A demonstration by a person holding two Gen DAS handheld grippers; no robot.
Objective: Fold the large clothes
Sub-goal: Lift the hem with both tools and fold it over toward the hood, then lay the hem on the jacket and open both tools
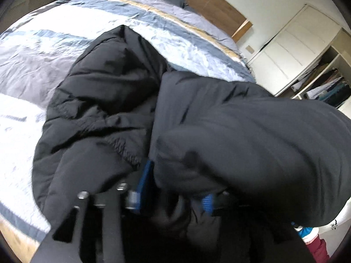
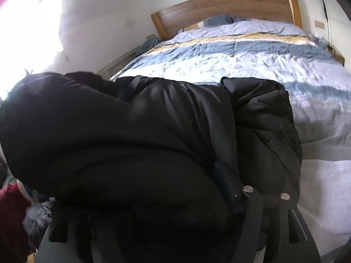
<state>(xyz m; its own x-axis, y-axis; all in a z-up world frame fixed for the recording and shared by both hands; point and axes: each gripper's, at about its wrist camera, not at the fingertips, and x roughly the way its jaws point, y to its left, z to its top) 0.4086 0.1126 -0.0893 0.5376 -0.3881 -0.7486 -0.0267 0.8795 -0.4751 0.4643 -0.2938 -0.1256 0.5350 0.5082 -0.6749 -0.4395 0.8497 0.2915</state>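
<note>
Black jacket (image 1: 114,100) bulges against both my grippers, stretching ahead across the bed (image 1: 28,149). Left gripper (image 1: 175,188) sits part-open around a fold; I cannot tell about the right gripper (image 2: 221,173).

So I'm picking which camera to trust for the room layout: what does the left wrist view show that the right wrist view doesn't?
Only the left wrist view: a white closet with open shelves of clothes, and the left gripper's blue pads with coat fabric between them.

Only the right wrist view: a bright window, and a clothes heap on the floor.

Both: the black coat on the striped bed, and the wooden headboard.
</note>
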